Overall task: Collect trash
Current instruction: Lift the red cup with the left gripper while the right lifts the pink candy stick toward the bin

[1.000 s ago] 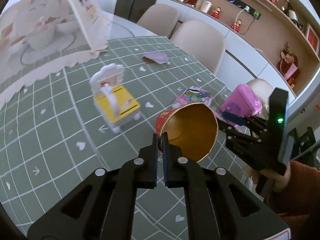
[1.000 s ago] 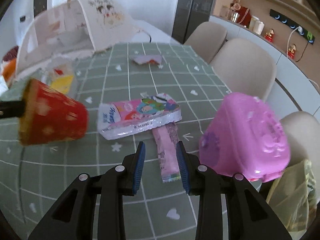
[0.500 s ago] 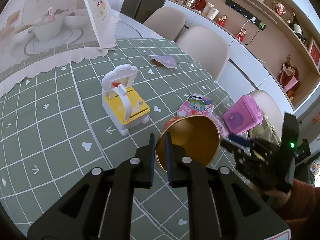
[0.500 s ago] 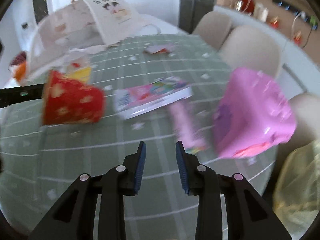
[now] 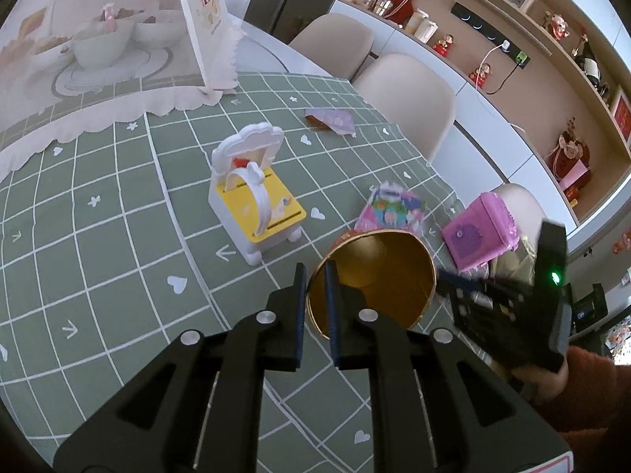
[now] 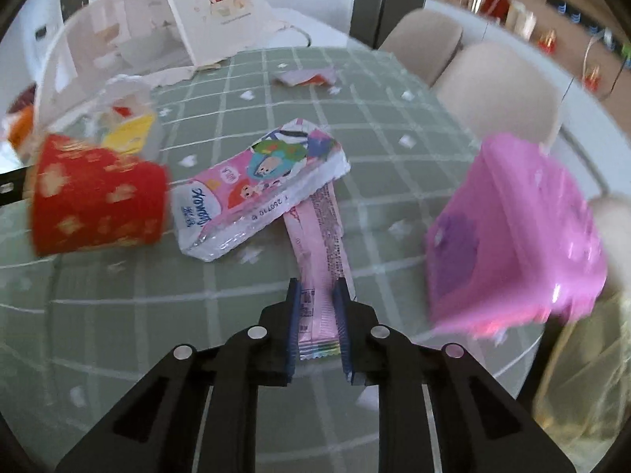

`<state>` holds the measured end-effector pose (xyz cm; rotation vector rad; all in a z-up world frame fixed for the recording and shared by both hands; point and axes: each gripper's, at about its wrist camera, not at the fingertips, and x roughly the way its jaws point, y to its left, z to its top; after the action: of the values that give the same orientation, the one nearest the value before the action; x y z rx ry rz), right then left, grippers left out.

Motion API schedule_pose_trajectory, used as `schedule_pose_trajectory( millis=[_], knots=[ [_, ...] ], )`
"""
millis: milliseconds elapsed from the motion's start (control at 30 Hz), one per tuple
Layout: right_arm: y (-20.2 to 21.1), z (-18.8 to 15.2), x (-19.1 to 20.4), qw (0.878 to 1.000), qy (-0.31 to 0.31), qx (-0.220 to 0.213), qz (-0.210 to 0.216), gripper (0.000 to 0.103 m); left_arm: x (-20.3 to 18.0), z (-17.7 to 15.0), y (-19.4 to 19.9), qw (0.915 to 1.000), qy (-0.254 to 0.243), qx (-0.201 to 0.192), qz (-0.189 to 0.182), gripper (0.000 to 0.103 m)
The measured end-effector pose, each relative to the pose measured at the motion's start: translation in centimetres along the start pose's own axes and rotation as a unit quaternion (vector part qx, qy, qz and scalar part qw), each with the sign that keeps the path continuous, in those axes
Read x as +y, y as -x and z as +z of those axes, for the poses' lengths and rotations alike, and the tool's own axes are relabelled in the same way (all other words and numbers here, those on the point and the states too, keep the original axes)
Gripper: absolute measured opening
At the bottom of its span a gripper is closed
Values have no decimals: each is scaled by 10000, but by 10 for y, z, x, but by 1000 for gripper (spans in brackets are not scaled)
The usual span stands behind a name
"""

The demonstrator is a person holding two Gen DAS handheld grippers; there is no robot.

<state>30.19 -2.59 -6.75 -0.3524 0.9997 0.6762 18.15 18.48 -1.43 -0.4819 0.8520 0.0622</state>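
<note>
1. Red paper cup (image 5: 370, 276) is being held by its rim in the left gripper (image 5: 315, 295), clear of the worktop (image 5: 118, 244).
2. Pink wrapper (image 6: 319, 236) near the worktop's right edge is being straddled; right gripper (image 6: 317, 315) fingers are closing, not yet pressing.
3. Crumpled wrapper (image 5: 331, 120) by the far edge is being left uncollected.
4. Both grippers are being pitched steeply downward.

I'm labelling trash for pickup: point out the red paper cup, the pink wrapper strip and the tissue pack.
red paper cup (image 6: 98, 197), right wrist view, red outer wall.
pink wrapper strip (image 6: 321, 244), right wrist view, middle of strip.
tissue pack (image 6: 256, 185), right wrist view, printed top face.
</note>
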Motion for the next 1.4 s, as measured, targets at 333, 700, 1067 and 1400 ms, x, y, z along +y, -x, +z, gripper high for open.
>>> schedule_pose_trajectory(
  millis=[333, 700, 1067, 1400],
  knots=[
    [21, -13, 7, 9961, -117, -135, 859, 39, 1, 1, 2, 10000, 13, -50, -53, 9],
    [-10, 12, 3, 9963, -386, -21, 761, 39, -3, 1, 6, 9999, -109, -93, 50, 4],
    [25, 1, -7, 9976, -291, 12, 630, 18, -11, 9, 0, 9997, -176, 38, 186, 3],
    [59, -19, -21, 9965, -490, -363, 566, 18, -20, 27, -29, 9989, -45, 353, 288, 15]
  ],
)
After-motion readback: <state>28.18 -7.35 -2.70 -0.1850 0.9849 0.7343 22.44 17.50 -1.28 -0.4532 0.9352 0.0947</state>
